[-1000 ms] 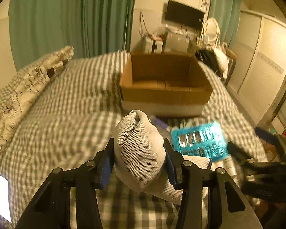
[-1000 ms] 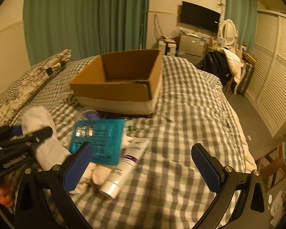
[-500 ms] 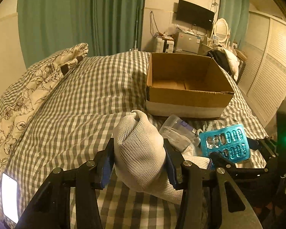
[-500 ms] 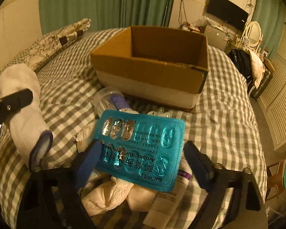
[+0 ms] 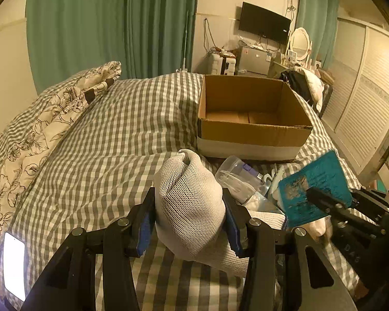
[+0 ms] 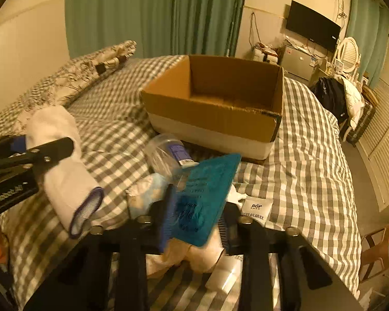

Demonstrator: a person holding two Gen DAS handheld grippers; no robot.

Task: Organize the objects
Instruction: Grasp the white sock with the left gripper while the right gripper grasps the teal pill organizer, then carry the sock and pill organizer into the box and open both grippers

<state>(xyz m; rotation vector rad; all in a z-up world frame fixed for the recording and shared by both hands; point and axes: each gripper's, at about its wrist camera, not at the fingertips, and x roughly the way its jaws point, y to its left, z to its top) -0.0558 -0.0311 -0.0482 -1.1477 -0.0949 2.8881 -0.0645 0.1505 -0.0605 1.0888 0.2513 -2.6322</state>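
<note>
My left gripper (image 5: pixel 188 217) is shut on a rolled white sock (image 5: pixel 192 207), held above the checked bed; it also shows in the right wrist view (image 6: pixel 62 165). My right gripper (image 6: pixel 197 215) is shut on a teal blister pack of pills (image 6: pixel 205 197), tilted up on edge; the pack also shows in the left wrist view (image 5: pixel 313 189). An open, empty cardboard box (image 5: pixel 251 119) sits on the bed beyond both grippers (image 6: pixel 215 103).
A clear plastic bottle (image 6: pixel 166 155), white cloth (image 6: pixel 194 256), a white tube (image 6: pixel 225 274) and a white sachet (image 6: pixel 256 207) lie below the right gripper. A floral pillow (image 5: pixel 51 119) lies at the left. A lit phone (image 5: pixel 14 264) lies at the near left.
The right gripper has closed on the blister pack and lifted it, tipping it on edge. The left gripper still holds the sock.
</note>
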